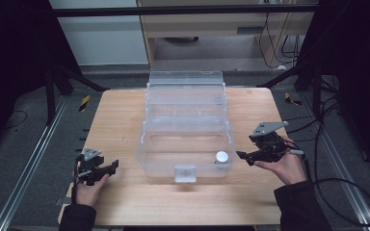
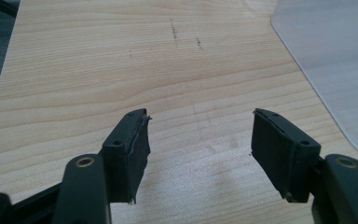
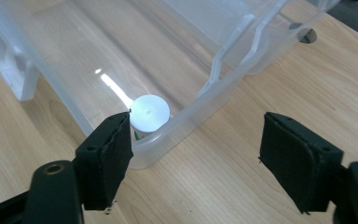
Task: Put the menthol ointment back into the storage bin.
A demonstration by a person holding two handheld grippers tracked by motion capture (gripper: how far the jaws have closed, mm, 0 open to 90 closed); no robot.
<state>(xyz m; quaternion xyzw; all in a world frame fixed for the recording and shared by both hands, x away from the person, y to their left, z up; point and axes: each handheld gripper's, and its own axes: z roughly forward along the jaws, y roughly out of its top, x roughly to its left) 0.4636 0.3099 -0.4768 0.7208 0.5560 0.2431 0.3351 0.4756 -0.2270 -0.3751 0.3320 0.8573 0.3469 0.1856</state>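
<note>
A clear plastic box [image 1: 147, 161] with stepped tiers stands open in the middle of the wooden table [image 1: 120, 115]. Inside it, at the front right corner, stands a small object with a round white cap [image 1: 221, 156]. My right gripper [image 1: 243, 158] hovers just right of that corner, open, with nothing between its pads. In the right gripper view the white cap [image 3: 149, 112] sits behind the box wall [image 3: 193, 109], just beyond the open right gripper [image 3: 198, 130]. My left gripper [image 1: 114, 166] rests open at the front left, apart from the box. In its own view the left gripper [image 2: 198, 135] faces bare wood.
A white latch [image 1: 185, 173] hangs at the middle of the box's front wall. A corner of the clear box [image 2: 335, 60] shows at the right of the left gripper view. Metal rails [image 1: 33, 159] and trailing cables [image 1: 347, 192] flank the table.
</note>
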